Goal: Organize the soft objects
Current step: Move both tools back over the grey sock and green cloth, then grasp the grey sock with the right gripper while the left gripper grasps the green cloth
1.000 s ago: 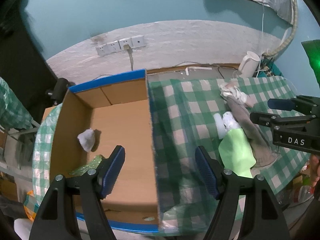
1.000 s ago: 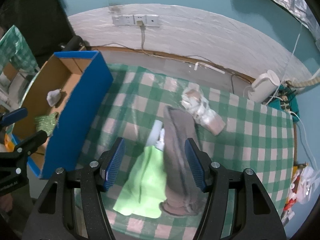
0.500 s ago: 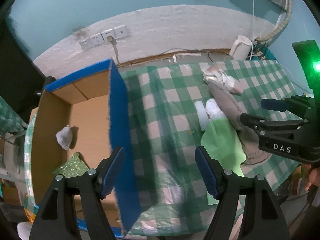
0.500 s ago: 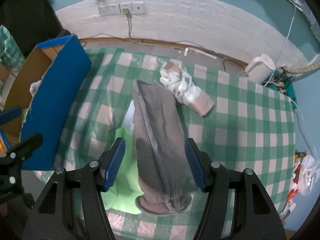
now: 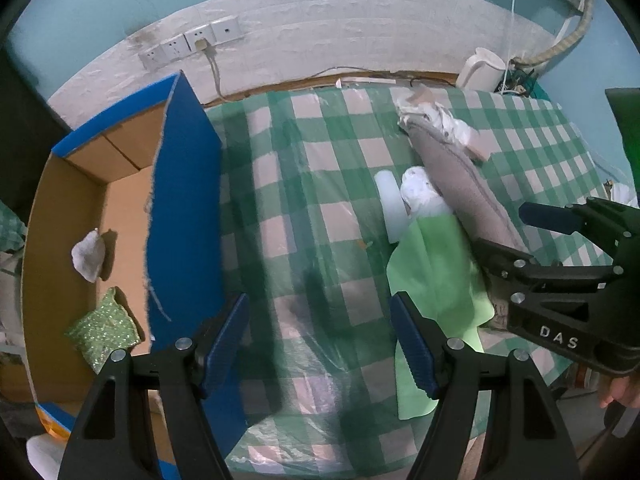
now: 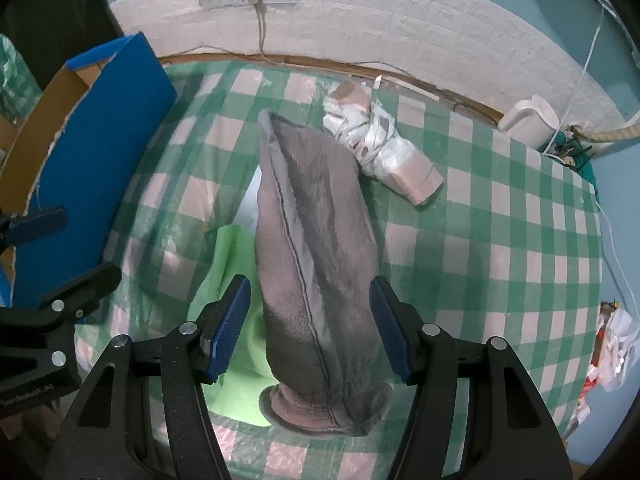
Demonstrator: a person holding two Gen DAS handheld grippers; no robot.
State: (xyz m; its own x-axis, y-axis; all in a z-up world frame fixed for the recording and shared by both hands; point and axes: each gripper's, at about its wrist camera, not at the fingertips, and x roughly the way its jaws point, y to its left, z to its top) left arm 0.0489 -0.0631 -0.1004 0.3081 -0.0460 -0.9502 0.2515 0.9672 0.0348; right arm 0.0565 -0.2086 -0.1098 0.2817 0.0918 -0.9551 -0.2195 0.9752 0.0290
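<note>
Both grippers stand wide open with nothing between their blue pads. Right gripper [image 6: 310,322] hangs over the near end of one long grey cloth [image 6: 316,248], its fingers on either side of it; whether the pads touch the cloth I cannot tell. Left gripper [image 5: 320,340] hovers over bare checked tablecloth [image 5: 304,208], just beside the blue wall of one cardboard box [image 5: 184,200]. One light green cloth [image 5: 436,280] lies partly under the grey one, at the table's near edge. Beyond it sit two white rolled pieces [image 5: 420,196]. At the grey cloth's far end lies one white and pink bundle [image 6: 380,140]. Inside the box rest two items: one glittery green pouch [image 5: 106,330] and, farther in, one white wad [image 5: 89,256]. Farthest off, one white kettle [image 6: 528,122] stands by the wall.
</note>
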